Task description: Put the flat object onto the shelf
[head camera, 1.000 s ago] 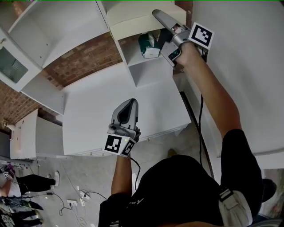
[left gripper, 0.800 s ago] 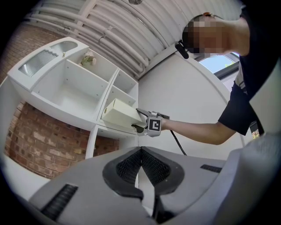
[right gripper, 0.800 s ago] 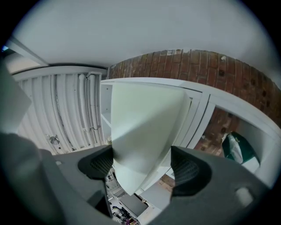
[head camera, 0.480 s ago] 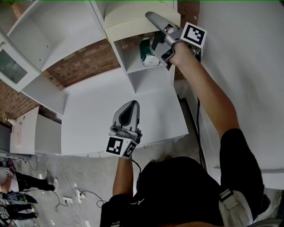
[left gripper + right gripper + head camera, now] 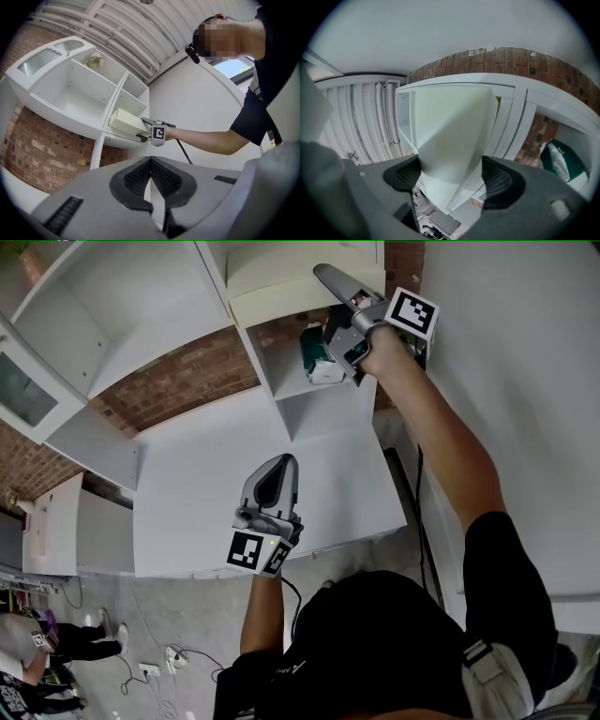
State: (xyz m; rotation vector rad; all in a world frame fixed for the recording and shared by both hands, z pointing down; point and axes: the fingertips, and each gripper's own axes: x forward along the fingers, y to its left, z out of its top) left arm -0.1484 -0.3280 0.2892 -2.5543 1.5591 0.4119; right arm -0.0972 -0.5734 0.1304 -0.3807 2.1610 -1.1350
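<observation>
The flat object is a cream box [image 5: 281, 282]. My right gripper [image 5: 349, 313] is shut on its near end, high up at the front of the white shelf unit [image 5: 319, 395]. In the right gripper view the box [image 5: 452, 131] fills the space between the jaws of that gripper [image 5: 453, 177] and points into the shelf's narrow column [image 5: 511, 101]. The left gripper view shows the box [image 5: 125, 123] lying at the opening above a shelf board; whether it rests there I cannot tell. My left gripper [image 5: 272, 486] hangs lower over the white counter, shut and empty, as its own view [image 5: 151, 164] also shows.
A green and white packet [image 5: 319, 357] lies in the compartment below the box and also shows as a packet [image 5: 562, 161] at the right. A brick wall [image 5: 178, 371] backs the counter [image 5: 206, 484]. A wide open shelf compartment [image 5: 70, 96] stands left of the narrow column.
My right gripper has shifted slightly left with the box, staying at the shelf front. The left gripper has hardly moved.
</observation>
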